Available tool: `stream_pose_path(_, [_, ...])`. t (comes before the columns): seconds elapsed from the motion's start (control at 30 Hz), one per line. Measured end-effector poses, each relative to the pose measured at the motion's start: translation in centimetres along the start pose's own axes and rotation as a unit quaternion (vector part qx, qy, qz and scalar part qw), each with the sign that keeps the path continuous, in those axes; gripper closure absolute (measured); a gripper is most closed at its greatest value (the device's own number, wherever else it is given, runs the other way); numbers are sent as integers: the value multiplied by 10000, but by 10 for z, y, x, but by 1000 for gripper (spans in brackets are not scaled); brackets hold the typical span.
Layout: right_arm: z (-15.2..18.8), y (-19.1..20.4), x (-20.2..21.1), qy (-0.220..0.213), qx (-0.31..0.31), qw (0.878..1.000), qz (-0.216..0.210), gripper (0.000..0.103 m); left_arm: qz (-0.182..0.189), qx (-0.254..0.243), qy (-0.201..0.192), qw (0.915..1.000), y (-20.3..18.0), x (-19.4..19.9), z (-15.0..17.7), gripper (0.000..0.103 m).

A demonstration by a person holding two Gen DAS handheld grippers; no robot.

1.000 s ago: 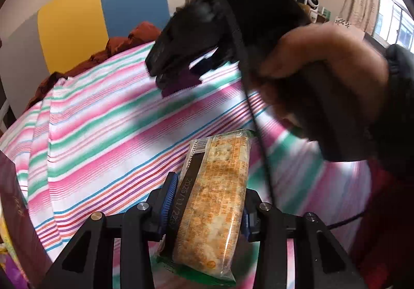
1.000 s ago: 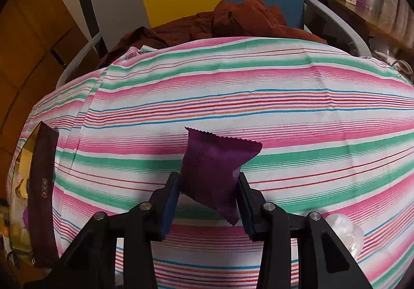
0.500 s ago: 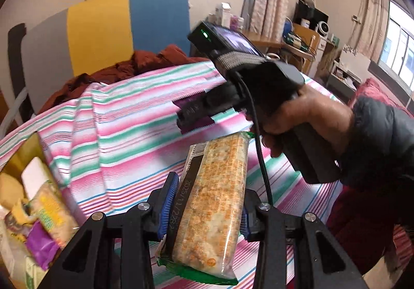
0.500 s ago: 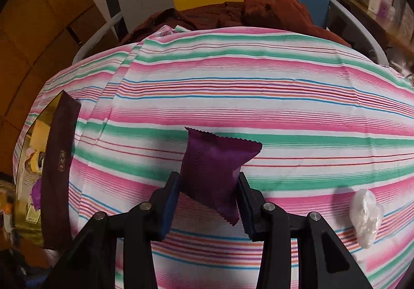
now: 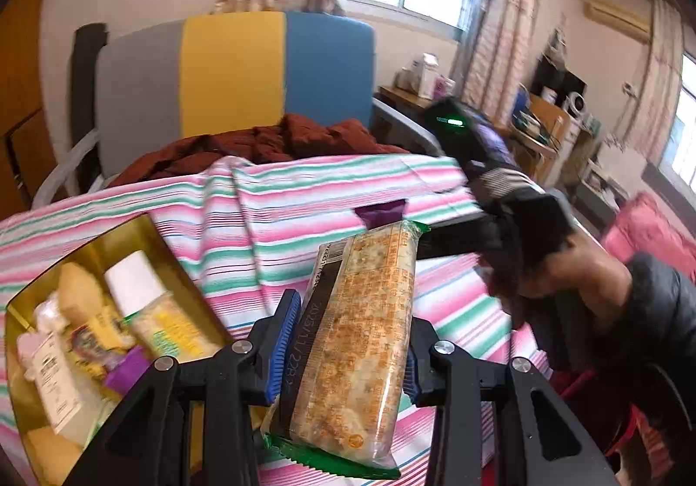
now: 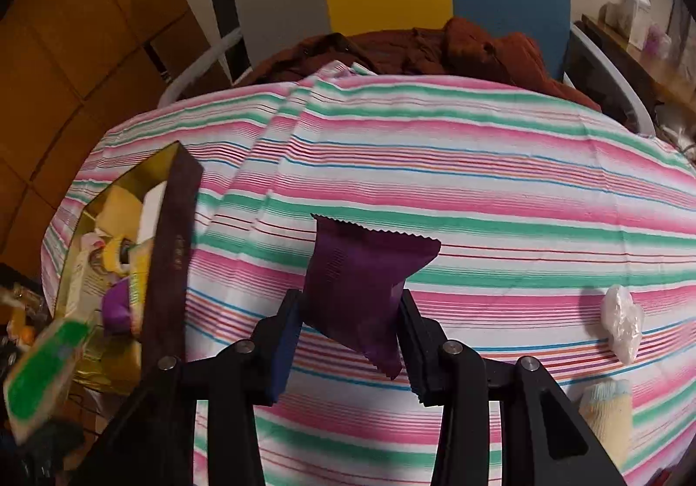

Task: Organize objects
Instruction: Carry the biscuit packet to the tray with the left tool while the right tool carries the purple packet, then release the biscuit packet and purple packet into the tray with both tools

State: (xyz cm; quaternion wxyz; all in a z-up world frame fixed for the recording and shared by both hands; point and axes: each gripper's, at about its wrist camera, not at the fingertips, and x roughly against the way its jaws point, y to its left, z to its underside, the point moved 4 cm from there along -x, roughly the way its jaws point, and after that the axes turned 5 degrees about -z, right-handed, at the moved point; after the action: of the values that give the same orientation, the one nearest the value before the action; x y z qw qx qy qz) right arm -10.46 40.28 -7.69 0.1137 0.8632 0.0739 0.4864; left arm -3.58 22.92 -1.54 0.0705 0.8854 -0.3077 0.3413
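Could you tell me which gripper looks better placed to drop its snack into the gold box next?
Probably the left gripper: its cracker pack hangs right beside the open gold box. The right gripper, holding the purple packet, sits farther across the striped cloth.

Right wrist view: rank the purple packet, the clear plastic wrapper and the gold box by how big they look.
1. Gold box
2. Purple packet, though it is held nearest the camera, which inflates it
3. Clear plastic wrapper

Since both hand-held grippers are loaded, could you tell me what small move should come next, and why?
Probably swing the left hand-held gripper left over the gold box and release: it grips the cracker pack, and the open box already holds other items.
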Motion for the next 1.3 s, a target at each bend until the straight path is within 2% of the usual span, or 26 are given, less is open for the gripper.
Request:
stream_pose_path(0.27, [2,58,15,-223,332,9985,-378,60,-478,702,-84,9964,69,24,12,63])
stream_pose_path(0.57, [6,138,6,-158,848,9922,-902,60,-1114,1531,-71,9819,147,47,45,63])
stream_pose_path(0.77, [0,185,-13,-7,1068,9876,-1154,59,-1165,1897,38,9749,171,50,69,63])
stream_pose_path(0.9, [-9,212,-27,63,1164,9860,-1195,59,-1091,1958,44,9745,174,50,74,63])
stream_pose_path(1.03, [-26,223,-36,19,1098,9870,-1172,58,-1031,1938,41,9756,173,49,75,63])
stream_pose_path(1.07, [-32,224,-38,-36,1041,9870,-1226,46,-998,1949,56,9757,173,49,75,63])
stream_pose_path(1.1, [-36,224,-39,-45,939,9875,-1266,19,-978,1956,76,9758,173,48,75,63])
stream_pose_path(1.13, [-38,222,-39,-60,812,9883,-1292,9,-953,1963,95,9759,172,47,75,63])
stream_pose_path(1.3, [-33,212,-31,-161,701,9909,-1138,9,-898,1890,128,9778,168,39,71,63])
